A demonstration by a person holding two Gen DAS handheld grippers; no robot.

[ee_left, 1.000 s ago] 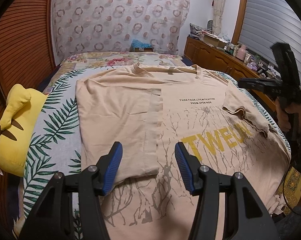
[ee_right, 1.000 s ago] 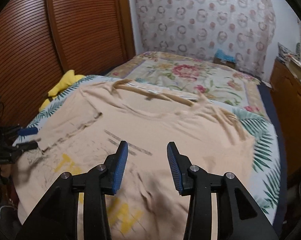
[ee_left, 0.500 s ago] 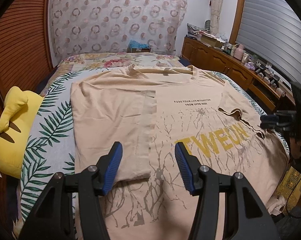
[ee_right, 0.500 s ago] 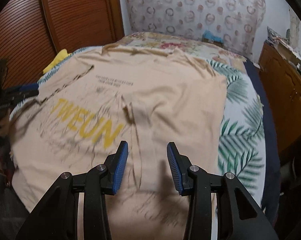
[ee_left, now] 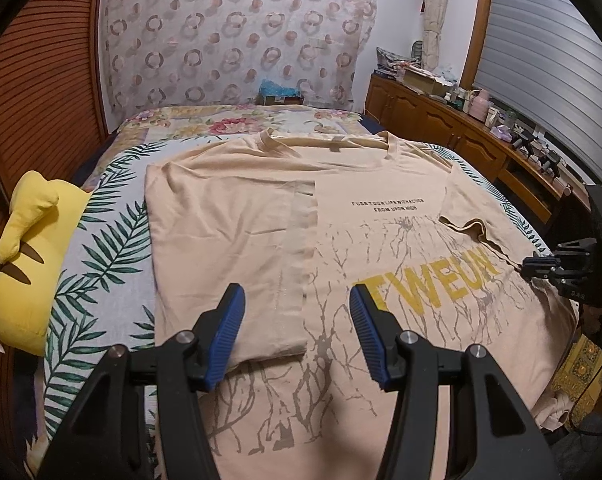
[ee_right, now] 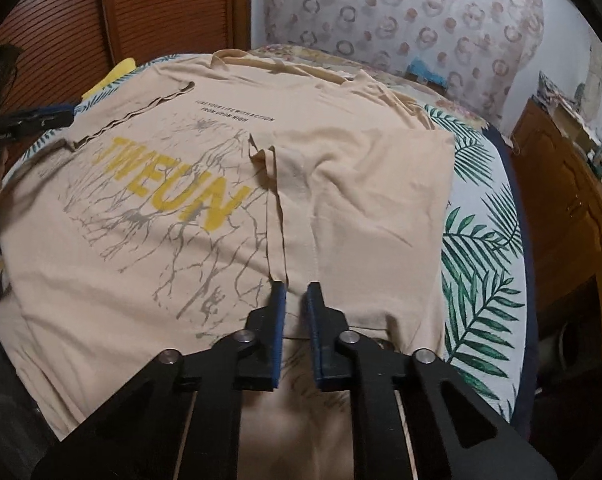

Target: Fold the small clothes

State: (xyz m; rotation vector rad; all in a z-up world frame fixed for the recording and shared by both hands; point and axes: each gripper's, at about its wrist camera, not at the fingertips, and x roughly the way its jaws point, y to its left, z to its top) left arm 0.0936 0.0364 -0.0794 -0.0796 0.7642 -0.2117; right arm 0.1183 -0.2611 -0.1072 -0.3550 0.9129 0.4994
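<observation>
One second on, the right gripper (ee_right: 295, 294) has descended and pinched its jaws onto the beige T-shirt (ee_left: 261, 216) at its edge on the bed, ready for folding, while the left gripper (ee_left: 297, 334) stays half-open, empty.

hidden: shirt hem (ee_right: 297, 420) under right claw (ee_right: 295, 292) (blurred) | cut off: plush (ee_left: 17, 264)

Dim warm indoor light; fisheye bending, dark corners; right view softly blurred.
</observation>
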